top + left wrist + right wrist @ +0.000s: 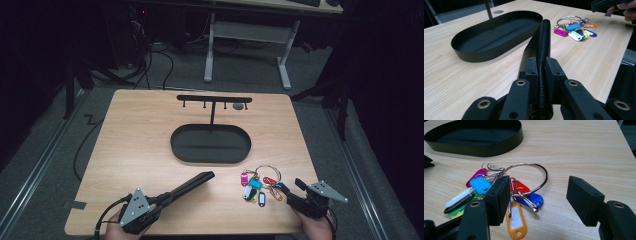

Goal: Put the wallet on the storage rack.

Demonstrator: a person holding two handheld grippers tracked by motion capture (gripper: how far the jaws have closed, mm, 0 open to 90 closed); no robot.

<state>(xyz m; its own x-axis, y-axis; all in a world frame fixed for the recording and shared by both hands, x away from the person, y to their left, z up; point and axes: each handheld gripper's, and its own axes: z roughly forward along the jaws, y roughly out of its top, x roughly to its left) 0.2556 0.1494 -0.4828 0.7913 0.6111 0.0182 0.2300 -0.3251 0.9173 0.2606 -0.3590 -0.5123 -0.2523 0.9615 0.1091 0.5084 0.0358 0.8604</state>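
the left gripper (150,204), lower left of the high view, is clamped on a long black textured bar (543,47) (laid flat on the table (135,145), pointing toward frame centre). the right gripper (537,200), lower right, stands wide apart, holding nothing, over the key-tag bunch (499,195) below the black oval tray (210,144).

Lab: test table (130,150), floor cables (150,65), desk frame (250,45).
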